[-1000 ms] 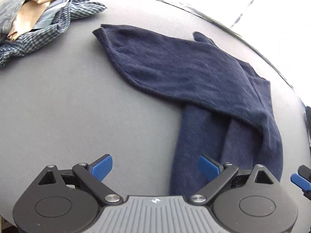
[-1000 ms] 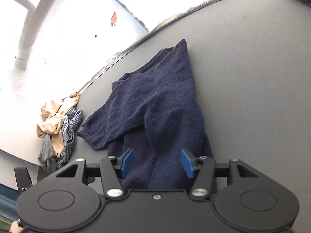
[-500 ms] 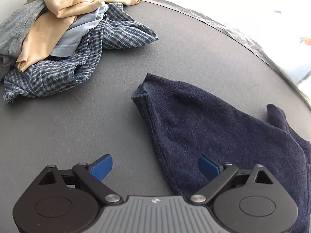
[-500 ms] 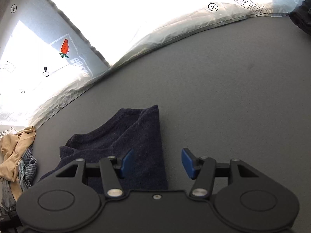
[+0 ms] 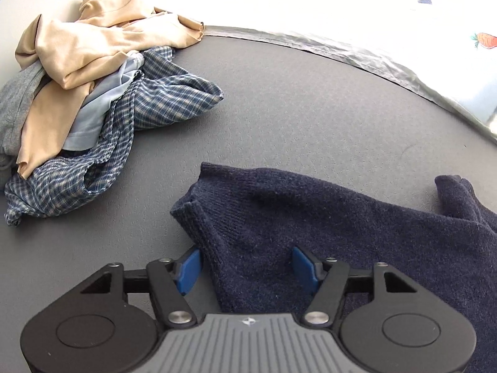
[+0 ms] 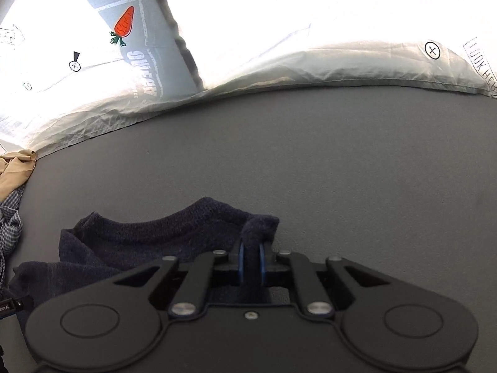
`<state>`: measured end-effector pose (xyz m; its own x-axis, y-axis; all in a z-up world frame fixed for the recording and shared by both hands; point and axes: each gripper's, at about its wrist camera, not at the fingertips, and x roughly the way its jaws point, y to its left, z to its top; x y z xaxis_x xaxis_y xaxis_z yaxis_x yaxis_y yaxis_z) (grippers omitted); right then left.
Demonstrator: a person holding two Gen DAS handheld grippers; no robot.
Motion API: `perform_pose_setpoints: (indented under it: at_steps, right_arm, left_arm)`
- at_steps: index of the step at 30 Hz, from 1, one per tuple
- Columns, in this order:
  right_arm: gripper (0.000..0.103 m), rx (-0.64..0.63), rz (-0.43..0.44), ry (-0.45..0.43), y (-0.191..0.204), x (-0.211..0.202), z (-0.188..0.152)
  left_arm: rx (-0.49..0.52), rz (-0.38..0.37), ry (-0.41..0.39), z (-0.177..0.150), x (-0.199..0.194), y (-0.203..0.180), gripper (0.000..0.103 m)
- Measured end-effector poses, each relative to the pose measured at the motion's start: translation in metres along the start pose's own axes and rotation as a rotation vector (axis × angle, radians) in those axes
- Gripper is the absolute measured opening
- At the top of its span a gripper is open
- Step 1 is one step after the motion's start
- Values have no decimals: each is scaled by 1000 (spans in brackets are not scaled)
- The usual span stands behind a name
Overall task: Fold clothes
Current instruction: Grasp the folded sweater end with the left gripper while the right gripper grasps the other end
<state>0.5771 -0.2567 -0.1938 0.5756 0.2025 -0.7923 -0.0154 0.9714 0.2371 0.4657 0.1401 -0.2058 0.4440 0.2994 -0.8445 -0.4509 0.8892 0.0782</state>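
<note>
My right gripper [image 6: 251, 262] is closing, pinching a corner of the navy knitted sweater [image 5: 326, 227]. My left gripper [image 5: 247, 267] is closing astride its hem, pads not yet pressing. Bare grey desk [image 6: 357, 161] lies open to the far edge.

Both views ride a gripper, angled steeply down and close over the grey worktop [image 5: 310, 108]. The left wrist view faces the clothes pile [image 5: 87, 93]; the right wrist view faces the pale sheet [image 6: 310, 65] at the far edge. The 2 share the navy sweater [image 5: 341, 217] and that pile
</note>
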Motion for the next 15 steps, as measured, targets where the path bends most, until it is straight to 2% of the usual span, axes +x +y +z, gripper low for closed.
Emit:
perform_pose_setpoints:
  at_steps: [2, 3, 4, 7, 9, 10, 11, 12, 14, 15]
  right_arm:
    - [10, 19, -6, -4, -1, 2, 6]
    - [9, 38, -18, 7, -4, 7, 6]
    - [10, 45, -39, 25, -6, 13, 4]
    - [18, 42, -85, 42, -7, 14, -3]
    - [30, 40, -108, 24, -7, 0, -2]
    - [30, 38, -114, 2, -7, -10, -2]
    - [34, 45, -105, -17, -9, -21, -2]
    - [47, 57, -90, -35, -11, -32, -3]
    - [56, 95, -43, -54, -17, -51, -9]
    - [57, 121, -17, -56, -21, -59, -13]
  left_arm:
    - [5, 34, -11, 3, 0, -3, 25]
    - [-1, 52, -13, 5, 1, -3, 18]
    - [-6, 70, -14, 7, 2, -2, 13]
    - [-62, 41, 1, 11, 1, 10, 13]
    - [-73, 44, 5, 13, -5, 17, 16]
    - [-87, 24, -1, 13, -9, 22, 17]
    - [-102, 5, -7, 12, -13, 28, 25]
    - [-119, -9, -8, 12, -17, 33, 32]
    - [-138, -7, 3, 8, -21, 40, 63]
    - [-148, -6, 9, 6, -24, 43, 66]
